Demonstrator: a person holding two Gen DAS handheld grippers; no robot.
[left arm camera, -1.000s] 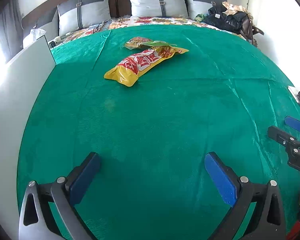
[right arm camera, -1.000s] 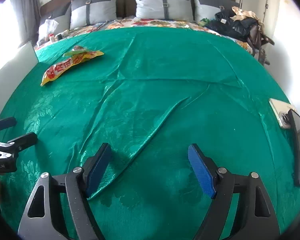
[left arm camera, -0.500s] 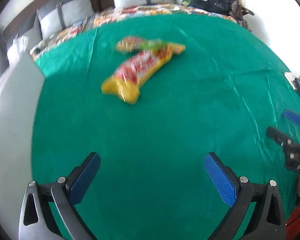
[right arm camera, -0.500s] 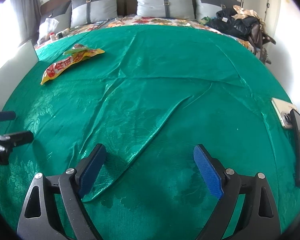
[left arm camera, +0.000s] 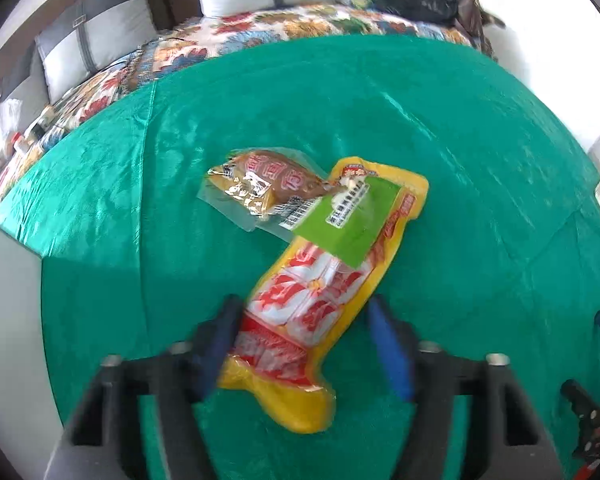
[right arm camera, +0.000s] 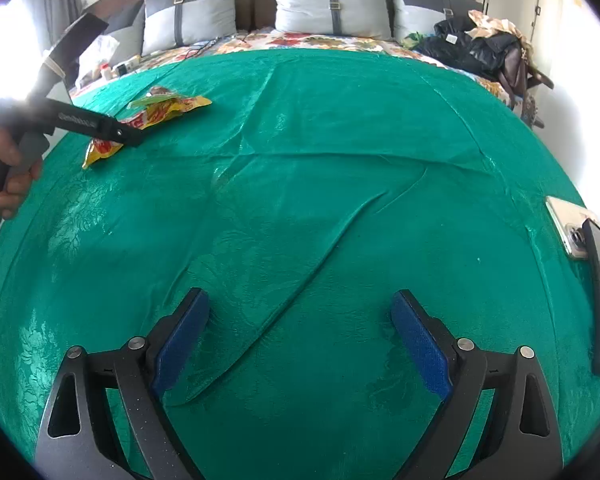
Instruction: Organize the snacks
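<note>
A big bed [right arm camera: 320, 184] fills the room, with a shiny green cloth spread over it and grey pillows [right arm camera: 332, 8] at the far end. On the cloth, toward its left side, lies a long yellow plastic snack bag with red and white print [left arm camera: 316, 292]. A smaller clear packet with a brown snack inside [left arm camera: 260, 188] lies just beside it, and its green end rests on top of the yellow bag.

The left hand-held gripper [left arm camera: 304, 340] has come over the near end of the yellow bag. Its jaws have just been closing, and the bag is between them. The left blue pad seems to touch the bag, but the right one has a gap, so the bag is not pinched yet. It would be wise to squeeze softly, lift slowly, and watch that the small packet slides off and does not fall far.

The right hand-held gripper [right arm camera: 300, 340] hangs over bare cloth. Its jaws have just been opening and stand wide apart with nothing in them.

No box or basket for the snacks can be seen. A white board [left arm camera: 8, 320] stands at the left edge of the bed; what it is cannot be told.
</note>
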